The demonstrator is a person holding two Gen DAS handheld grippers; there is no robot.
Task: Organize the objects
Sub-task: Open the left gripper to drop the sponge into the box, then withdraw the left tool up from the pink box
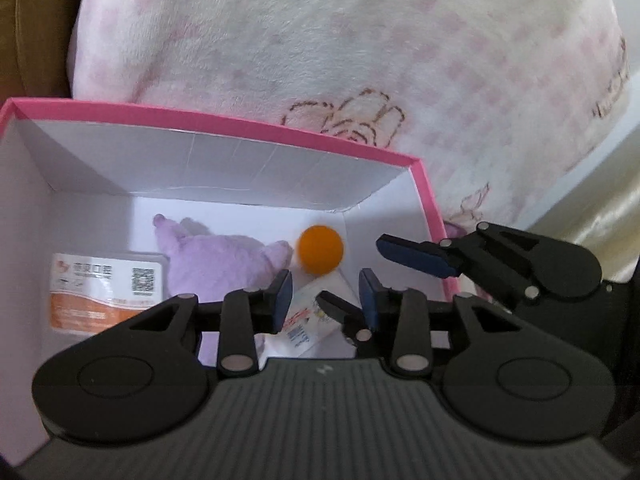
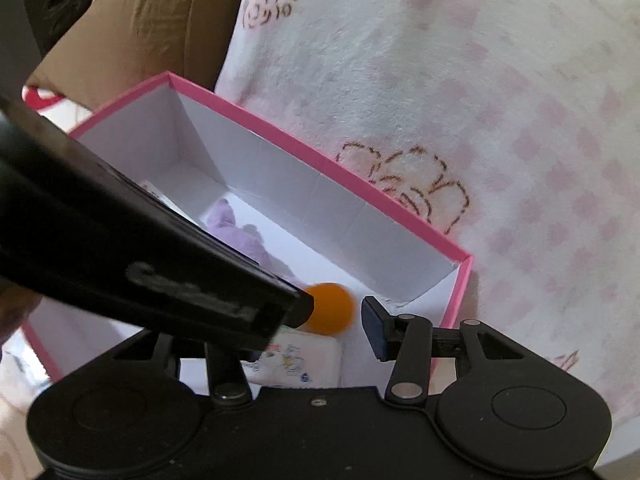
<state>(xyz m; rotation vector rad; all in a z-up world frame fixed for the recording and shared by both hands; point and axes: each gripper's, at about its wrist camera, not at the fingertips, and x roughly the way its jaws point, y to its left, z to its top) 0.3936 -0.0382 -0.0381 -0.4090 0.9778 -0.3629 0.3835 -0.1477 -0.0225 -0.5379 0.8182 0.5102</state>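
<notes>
Pink-rimmed box (image 1: 420, 184) sits on a rose-print blanket (image 1: 360, 40) and holds a purple plush (image 1: 216, 256), an orange ball (image 1: 321, 249) blurred beside the plush near the far right corner, a labelled white pack (image 1: 104, 292) at the left and a small printed packet (image 1: 304, 324) at the near side. Left gripper (image 1: 326, 300) hangs over the box with its jaws apart and empty above the packet. Right gripper (image 2: 340, 320) hovers at the box's right edge, jaws spread wide around nothing.

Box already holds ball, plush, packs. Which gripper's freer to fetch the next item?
Right gripper, likely: open, empty, at the pink box's right rim. Left gripper sits over the contents.
</notes>
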